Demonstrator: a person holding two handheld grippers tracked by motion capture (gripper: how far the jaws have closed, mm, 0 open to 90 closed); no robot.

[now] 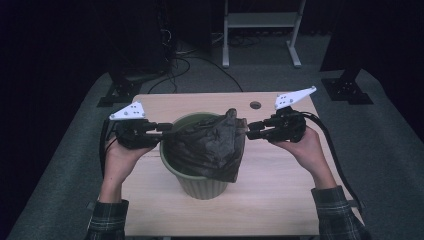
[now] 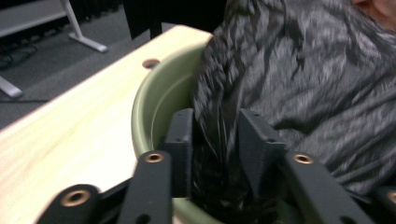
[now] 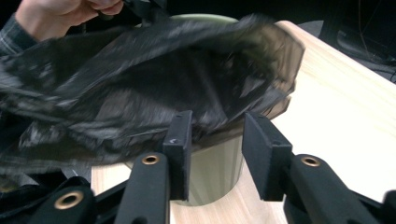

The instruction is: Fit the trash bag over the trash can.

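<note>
a green ribbed bin stands near the middle of the pale wooden tabletop, with a crumpled black plastic bag draped over its mouth and hanging down its right front side; the bag's top rises in a small peak at the bin's far right rim; a person holds one tool in each hand, one at either side of the bin.

the left gripper reaches in level from the left, at the height of the bin's rim; in the left gripper view its fingers stand partly spread, with a fold of the bag running down between them beside the green rim; the pads do not press the plastic flat, though the blur makes contact hard to judge.

the right gripper comes in from the right, its tips just beside the bag's raised edge; in the right gripper view its fingers are also partly spread, the bag lying above and beyond them and the bin's wall visible through the gap; nothing is pinched there.

a round hole sits in the tabletop's far edge, behind the bin.
</note>
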